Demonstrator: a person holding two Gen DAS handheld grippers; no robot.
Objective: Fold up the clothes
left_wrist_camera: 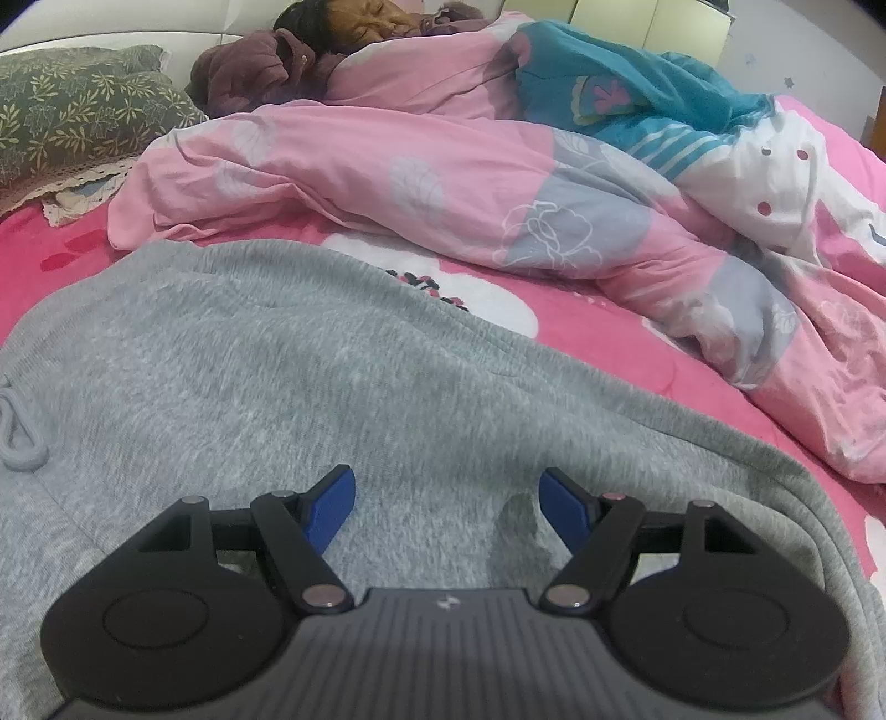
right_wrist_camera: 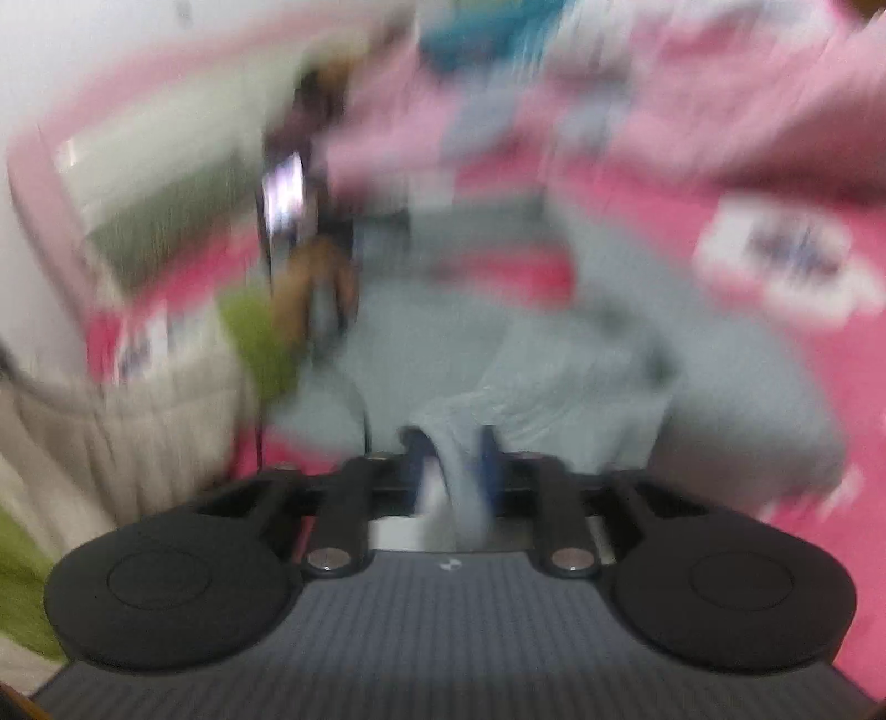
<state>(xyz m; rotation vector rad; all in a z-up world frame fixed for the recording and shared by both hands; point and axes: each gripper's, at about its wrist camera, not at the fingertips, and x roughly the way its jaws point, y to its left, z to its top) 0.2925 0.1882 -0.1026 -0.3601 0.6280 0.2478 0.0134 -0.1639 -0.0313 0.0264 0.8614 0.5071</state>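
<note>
Left wrist: left hand-held gripper point(left_wrist_camera: 447, 501) agape over grey garment point(left_wrist_camera: 277, 376); right hand-held gripper point(right_wrist_camera: 449, 451) pinches grey cloth; no legible writing.

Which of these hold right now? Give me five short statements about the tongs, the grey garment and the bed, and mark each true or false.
1. The left tongs stand open over the grey knit garment. True.
2. The left tongs pinch the grey drawstring. False: the drawstring lies free at the garment's left edge.
3. A strip of grey fabric sits between the fingers of the right tongs. True.
4. The garment lies on a plain white sheet. False: the bedspread is bright pink with white patches.
5. A person lies under the pink floral quilt beyond the garment. True.
</note>
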